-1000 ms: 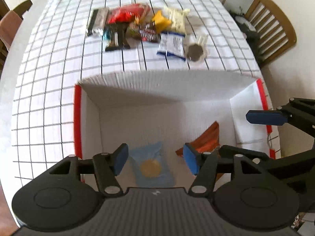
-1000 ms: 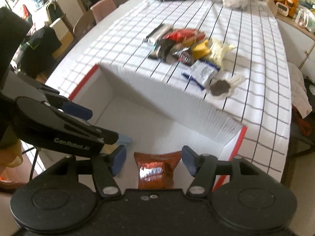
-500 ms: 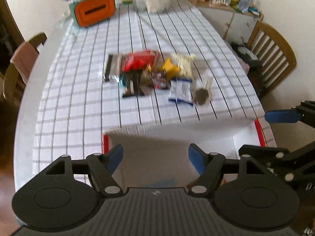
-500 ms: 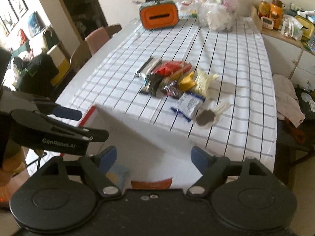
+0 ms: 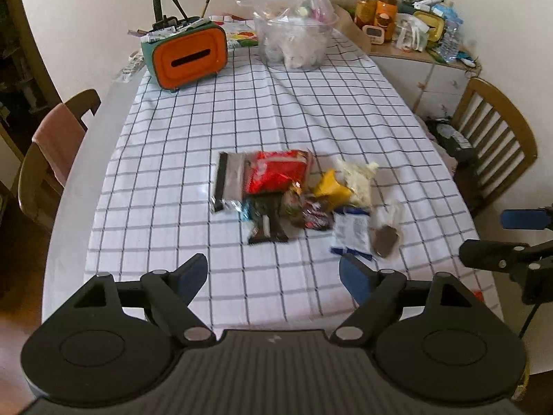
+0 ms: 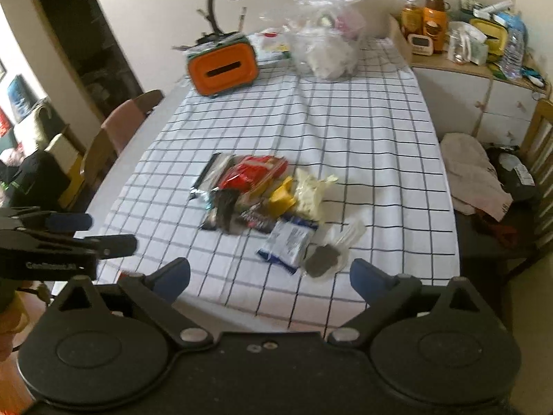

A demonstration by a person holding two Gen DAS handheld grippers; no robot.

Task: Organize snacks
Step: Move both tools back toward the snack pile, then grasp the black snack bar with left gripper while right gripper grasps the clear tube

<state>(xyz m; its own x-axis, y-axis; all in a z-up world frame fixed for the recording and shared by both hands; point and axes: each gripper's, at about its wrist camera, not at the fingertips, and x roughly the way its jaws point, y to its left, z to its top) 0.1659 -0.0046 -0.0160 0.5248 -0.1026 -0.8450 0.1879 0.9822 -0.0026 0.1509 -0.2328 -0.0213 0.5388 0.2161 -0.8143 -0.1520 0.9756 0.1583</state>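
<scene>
A heap of snack packets lies mid-table on the checked cloth: a red packet, a silver and black one, a dark bar, a yellow packet, a white and blue sachet and a clear-wrapped brown cookie. My left gripper hovers short of the heap, its jaws opening with nothing between them. My right gripper hangs beside it at the table's near edge, its jaws also opening and empty. The same sachet and cookie lie just ahead of it.
An orange tissue box with a lamp behind it and a clear plastic bag stand at the far end. Wooden chairs flank the table at the left and right. A sideboard with bottles is at the back right.
Both grippers rose and tipped up away from the white box, which dropped out of view with a blue and an orange packet left inside. Both pairs of jaws spread wider.
</scene>
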